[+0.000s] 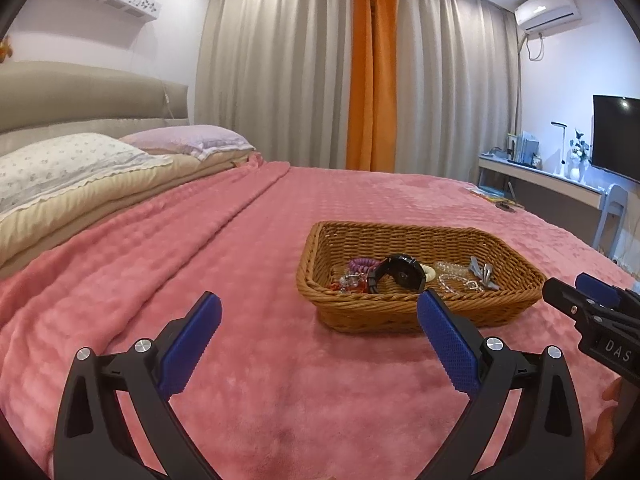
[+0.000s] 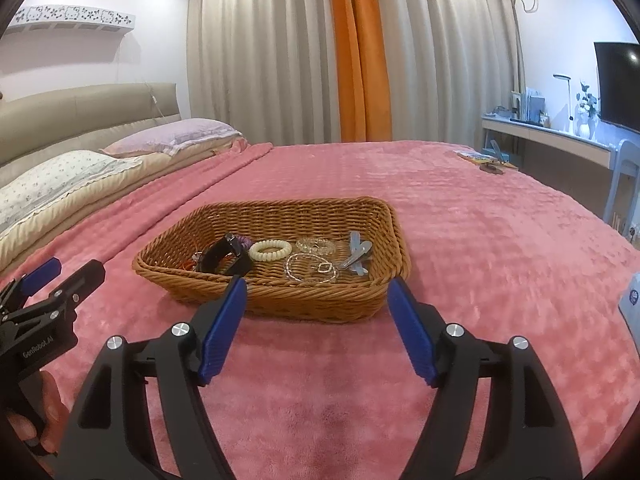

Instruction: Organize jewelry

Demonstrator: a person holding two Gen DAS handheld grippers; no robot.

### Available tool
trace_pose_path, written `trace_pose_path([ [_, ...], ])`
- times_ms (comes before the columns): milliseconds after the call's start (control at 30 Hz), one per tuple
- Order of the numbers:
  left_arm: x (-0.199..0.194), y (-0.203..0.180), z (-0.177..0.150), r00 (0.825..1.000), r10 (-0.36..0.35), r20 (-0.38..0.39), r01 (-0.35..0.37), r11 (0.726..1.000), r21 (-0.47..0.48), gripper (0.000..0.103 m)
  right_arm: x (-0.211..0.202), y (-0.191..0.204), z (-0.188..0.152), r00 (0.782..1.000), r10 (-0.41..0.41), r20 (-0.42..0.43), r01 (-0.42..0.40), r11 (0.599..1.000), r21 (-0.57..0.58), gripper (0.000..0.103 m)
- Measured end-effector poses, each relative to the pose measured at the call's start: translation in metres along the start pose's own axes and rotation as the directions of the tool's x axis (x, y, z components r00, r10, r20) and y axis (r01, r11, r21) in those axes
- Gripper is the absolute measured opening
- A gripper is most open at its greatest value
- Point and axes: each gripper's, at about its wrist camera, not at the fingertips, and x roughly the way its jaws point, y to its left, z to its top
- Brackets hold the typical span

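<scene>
A brown wicker basket [image 1: 400, 314] [image 2: 280, 300] sits on the pink bedspread. In it lie a black watch [image 1: 396, 270] [image 2: 224, 260], a cream spiral hair tie [image 2: 270, 249], clear bead bracelets [image 2: 310, 266] [image 1: 456, 280], grey-blue hair clips [image 2: 356, 258] [image 1: 482, 274] and a purple spiral tie [image 1: 362, 265]. My left gripper [image 1: 320, 306] is open, empty, low over the bedspread short of the basket's left front. My right gripper [image 2: 316, 290] is open and empty, just before the basket's near rim. Each gripper shows at the edge of the other's view.
Pillows [image 1: 68, 164] and a padded headboard lie to the left. Curtains hang behind the bed. A desk [image 1: 552, 178] with a monitor, a lamp and a chair stands at the right. Small items [image 2: 486, 162] lie on the bed's far right corner. A white-and-blue thing [image 2: 632, 304] is at the right edge.
</scene>
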Motion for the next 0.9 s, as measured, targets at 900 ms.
trace_pose_path([
  [900,0.0021,-0.0014,0.0004,1.0,0.001,-0.01,-0.001,1.0,0.0,0.095,0.0031,0.0025,-0.0007,1.0,-0.003,-0.013,0.003,1.0,-0.007,0.073],
])
